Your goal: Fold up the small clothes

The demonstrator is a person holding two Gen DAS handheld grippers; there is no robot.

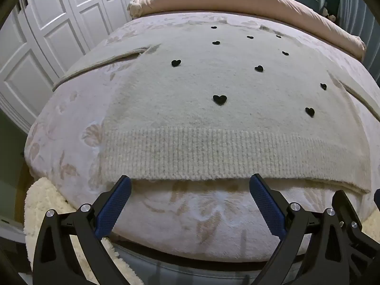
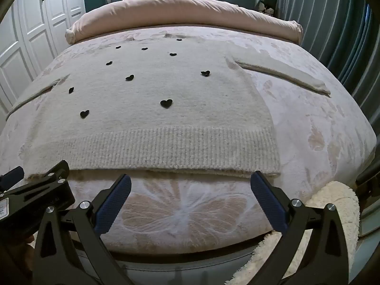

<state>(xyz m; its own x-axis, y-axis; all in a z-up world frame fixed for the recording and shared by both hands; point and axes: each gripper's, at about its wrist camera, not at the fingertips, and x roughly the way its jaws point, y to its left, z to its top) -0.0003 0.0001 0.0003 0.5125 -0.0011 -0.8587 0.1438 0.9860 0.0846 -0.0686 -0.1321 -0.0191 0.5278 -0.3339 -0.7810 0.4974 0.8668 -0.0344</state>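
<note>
Two blue pads of the left hand-held gripper [image 1: 190,185] stood wide apart, holding nothing. Just ahead of their tips lay the ribbed hem of a cream sweater [image 1: 213,118] dotted with black hearts, spread flat on the bed [image 1: 190,225], its sleeves out to both sides. A pink duvet [image 1: 237,0] lay far beyond.

In the right wrist view, the right hand-held gripper [image 2: 191,185] also gaped empty, the sweater [image 2: 154,123] hem just beyond its tips, reaching further to its left. The left hand-held gripper [image 2: 35,190] showed at its left.

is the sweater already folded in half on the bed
No, the sweater lies spread flat on the bed, both sleeves out to the sides.
</note>
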